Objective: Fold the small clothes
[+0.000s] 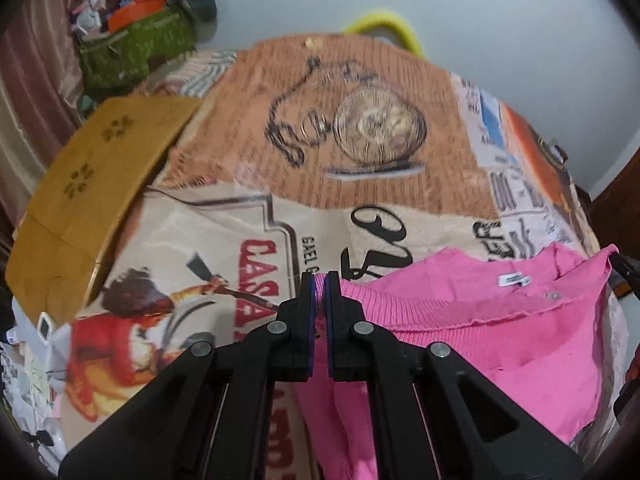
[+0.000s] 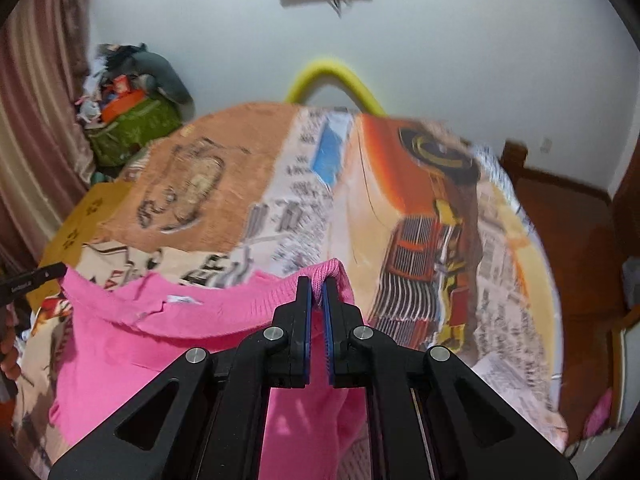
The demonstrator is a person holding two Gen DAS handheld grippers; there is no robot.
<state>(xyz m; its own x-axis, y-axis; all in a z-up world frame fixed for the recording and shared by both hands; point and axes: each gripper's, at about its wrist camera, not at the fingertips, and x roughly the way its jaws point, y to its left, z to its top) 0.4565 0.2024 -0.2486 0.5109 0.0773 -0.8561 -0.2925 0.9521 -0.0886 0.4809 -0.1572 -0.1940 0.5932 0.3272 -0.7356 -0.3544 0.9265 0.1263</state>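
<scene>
A small pink knit sweater (image 1: pixel 500 332) hangs stretched between my two grippers above a printed blanket (image 1: pixel 360 128). Its neckline with a white label (image 1: pixel 514 279) faces the cameras. My left gripper (image 1: pixel 320 280) is shut on the sweater's left shoulder edge. My right gripper (image 2: pixel 317 284) is shut on the sweater's other shoulder (image 2: pixel 328 270); the sweater (image 2: pixel 132 352) spreads to the left in that view. The other gripper's tip shows at each view's edge: the left one (image 2: pixel 32 282), the right one (image 1: pixel 628 268).
The blanket (image 2: pixel 400 200) covers a bed. A yellow wooden board (image 1: pixel 88 184) lies at its left edge. A green bag with clutter (image 1: pixel 136 44) stands by the curtain. A yellow tube (image 2: pixel 336 76) arches behind the bed. A wooden floor (image 2: pixel 568 232) lies to the right.
</scene>
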